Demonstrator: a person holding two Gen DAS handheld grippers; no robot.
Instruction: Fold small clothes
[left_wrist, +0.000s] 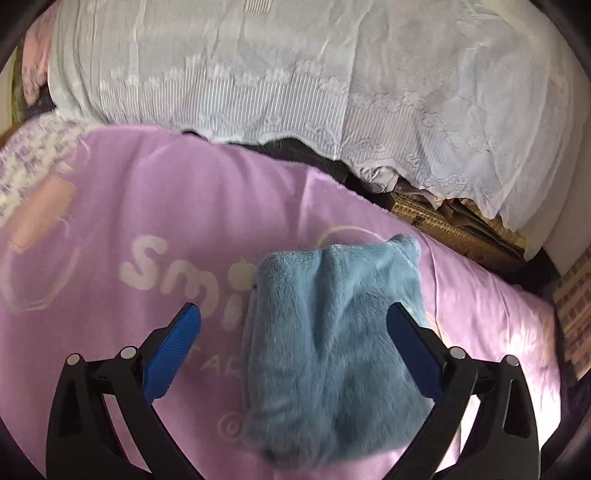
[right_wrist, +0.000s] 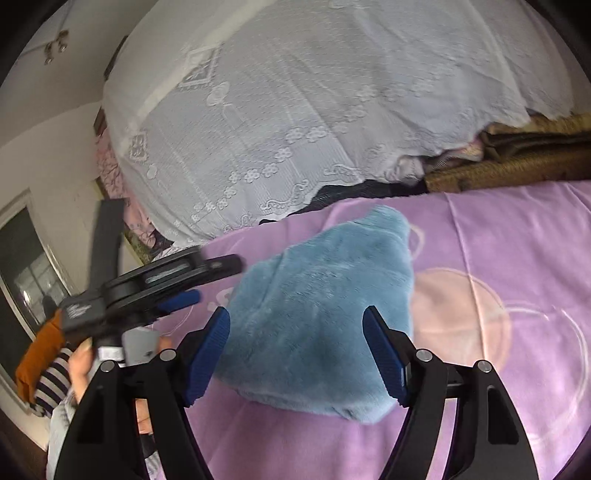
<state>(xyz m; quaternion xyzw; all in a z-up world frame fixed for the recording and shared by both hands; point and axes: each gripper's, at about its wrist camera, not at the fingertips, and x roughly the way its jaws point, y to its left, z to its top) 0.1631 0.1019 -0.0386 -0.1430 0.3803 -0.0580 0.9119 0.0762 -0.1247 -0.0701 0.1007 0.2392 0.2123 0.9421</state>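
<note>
A folded blue fluffy garment (left_wrist: 332, 325) lies on a pink-purple blanket (left_wrist: 147, 206) with white lettering. My left gripper (left_wrist: 294, 314) hovers over it, open, one blue finger (left_wrist: 173, 354) on each side and neither pad pressing on it. In the right wrist view the same garment (right_wrist: 321, 314) lies in front of and below my right gripper (right_wrist: 296, 314), which also stands open and holds nothing. The left gripper (right_wrist: 192, 295) shows there side-on at the garment's left edge, held by a person's hand (right_wrist: 81, 362).
A white lace cover (right_wrist: 295, 110) drapes over a big pile behind the blanket. A woven straw mat (right_wrist: 509, 170) and folded brown cloth sit at the back right. A window (right_wrist: 26, 266) is on the left wall. A striped sleeve (right_wrist: 51, 387) is at the lower left.
</note>
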